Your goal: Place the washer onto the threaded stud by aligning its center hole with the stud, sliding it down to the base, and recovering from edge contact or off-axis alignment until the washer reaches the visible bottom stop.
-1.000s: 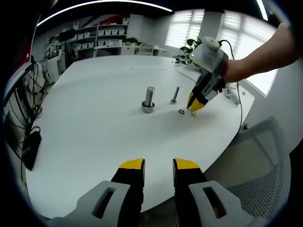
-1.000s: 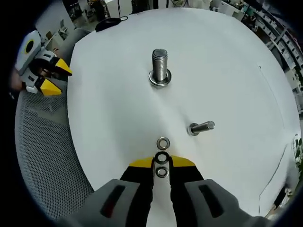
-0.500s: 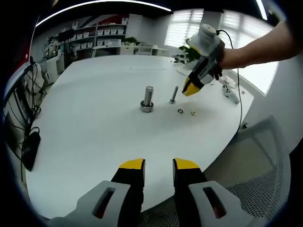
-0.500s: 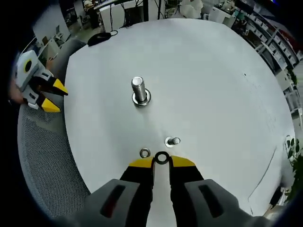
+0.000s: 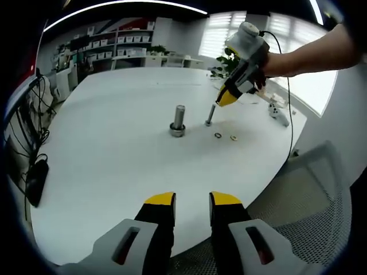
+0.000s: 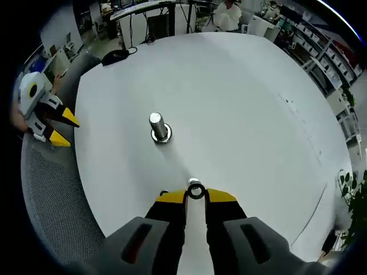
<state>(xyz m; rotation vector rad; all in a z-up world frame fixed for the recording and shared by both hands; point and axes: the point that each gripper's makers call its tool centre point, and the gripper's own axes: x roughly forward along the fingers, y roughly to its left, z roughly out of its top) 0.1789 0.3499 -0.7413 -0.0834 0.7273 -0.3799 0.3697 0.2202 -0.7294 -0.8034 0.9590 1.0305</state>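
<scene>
At the bottom of the right gripper view, a washer (image 6: 195,191) is pinched between the yellow tips of the right gripper (image 6: 195,196), directly over the thin stud (image 6: 192,183), whose top shows just past the ring. Further out on the white table (image 6: 241,103), a thick bolt (image 6: 159,127) stands upright in its base. In the left gripper view, the left gripper (image 5: 192,200) is held at the near table edge, jaws narrowly parted, nothing between them. Beyond, 2 spare washers (image 5: 226,136) lie flat beside the thin stud (image 5: 210,115).
</scene>
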